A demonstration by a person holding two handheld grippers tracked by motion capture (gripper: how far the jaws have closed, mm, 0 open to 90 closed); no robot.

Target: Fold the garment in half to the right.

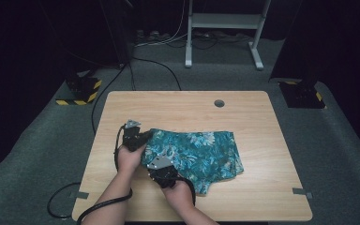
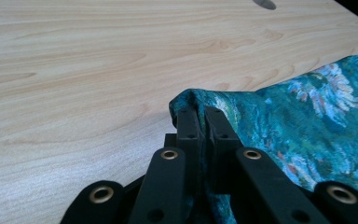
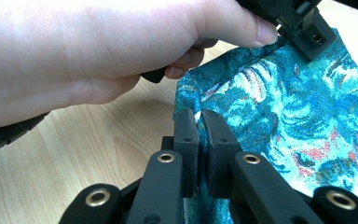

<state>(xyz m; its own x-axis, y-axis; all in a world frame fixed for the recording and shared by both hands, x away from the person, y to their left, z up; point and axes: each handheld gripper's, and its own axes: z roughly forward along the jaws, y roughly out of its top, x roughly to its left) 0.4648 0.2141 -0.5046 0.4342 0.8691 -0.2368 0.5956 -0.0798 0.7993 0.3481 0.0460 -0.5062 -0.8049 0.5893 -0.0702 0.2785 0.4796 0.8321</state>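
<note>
Pinching the same short edge of the teal floral shorts (image 1: 197,154) with both grippers looks like the setup for a fold or a lift here. The left gripper (image 1: 138,137) has its fingers (image 2: 190,122) clamped shut on a bunched bit of fabric at the far corner of that edge, and the right gripper (image 1: 155,161) has its fingers (image 3: 186,135) closed on the hem at the near corner. Holding 2 corners instead of 1 probably keeps the edge taut, so the cloth moves as a sheet rather than crumpling.

The shorts lie mostly flat on the wooden desk (image 1: 262,140), roughly center, spreading to the right away from both hands. In the right gripper view, the person's left hand (image 3: 98,51) sits just beside the gripped hem, so the 2 grips are close together. The desk's cable hole (image 1: 219,103) sits well apart, toward the back.
</note>
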